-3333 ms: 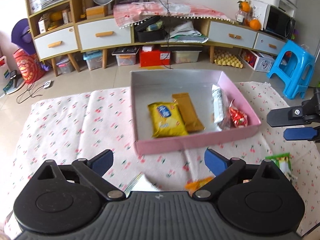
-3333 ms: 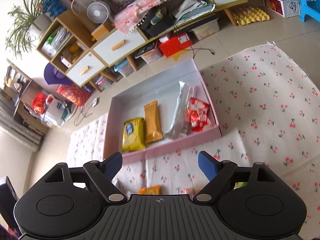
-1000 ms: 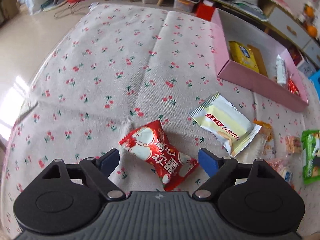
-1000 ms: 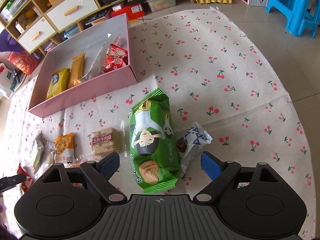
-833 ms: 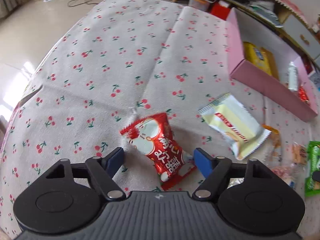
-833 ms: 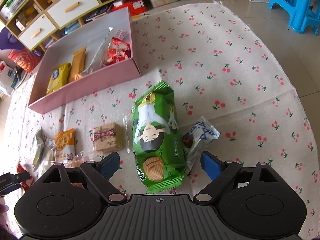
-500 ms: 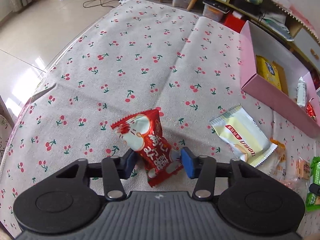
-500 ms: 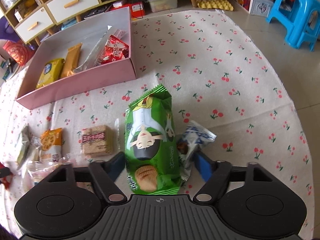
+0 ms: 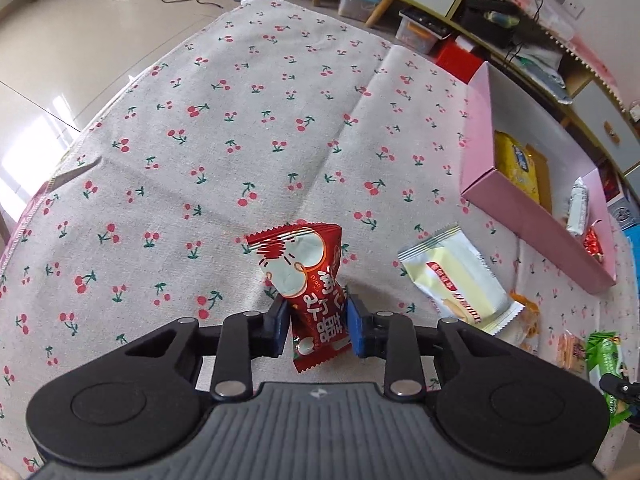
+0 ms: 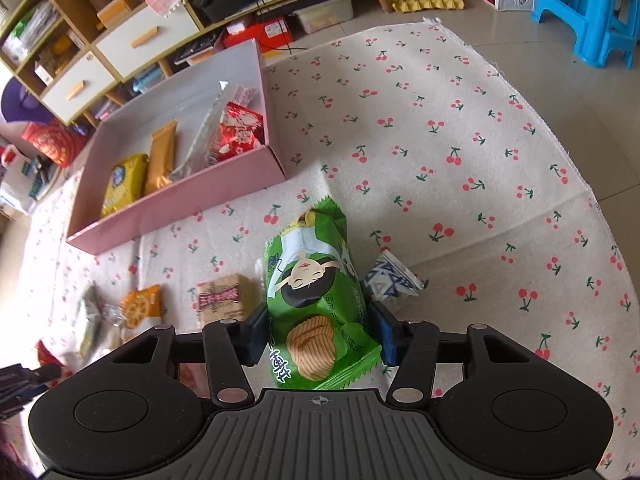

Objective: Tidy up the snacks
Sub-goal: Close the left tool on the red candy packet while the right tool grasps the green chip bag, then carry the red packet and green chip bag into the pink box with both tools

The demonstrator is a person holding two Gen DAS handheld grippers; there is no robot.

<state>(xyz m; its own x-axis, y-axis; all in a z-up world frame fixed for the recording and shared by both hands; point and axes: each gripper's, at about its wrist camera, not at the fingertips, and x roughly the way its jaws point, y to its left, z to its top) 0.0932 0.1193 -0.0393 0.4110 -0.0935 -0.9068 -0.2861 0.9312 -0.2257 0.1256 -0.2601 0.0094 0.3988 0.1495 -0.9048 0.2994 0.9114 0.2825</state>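
Observation:
My left gripper is shut on a red snack packet and holds it tilted up off the cherry-print cloth. My right gripper is shut on a green chip bag, which stands up between its jaws. The pink box lies to the upper left in the right wrist view and to the right in the left wrist view. It holds a yellow packet, a brown bar, a clear sleeve and a red packet.
Loose on the cloth: a cream packet, a blue-and-white packet, a brown cracker pack, an orange cookie pack. The cloth edge runs along the right. A blue stool and low cabinets stand beyond.
Both grippers went from open to shut. The left closed on the red packet and lifted it. The right closed on the green bag, which now stands up off the cloth.

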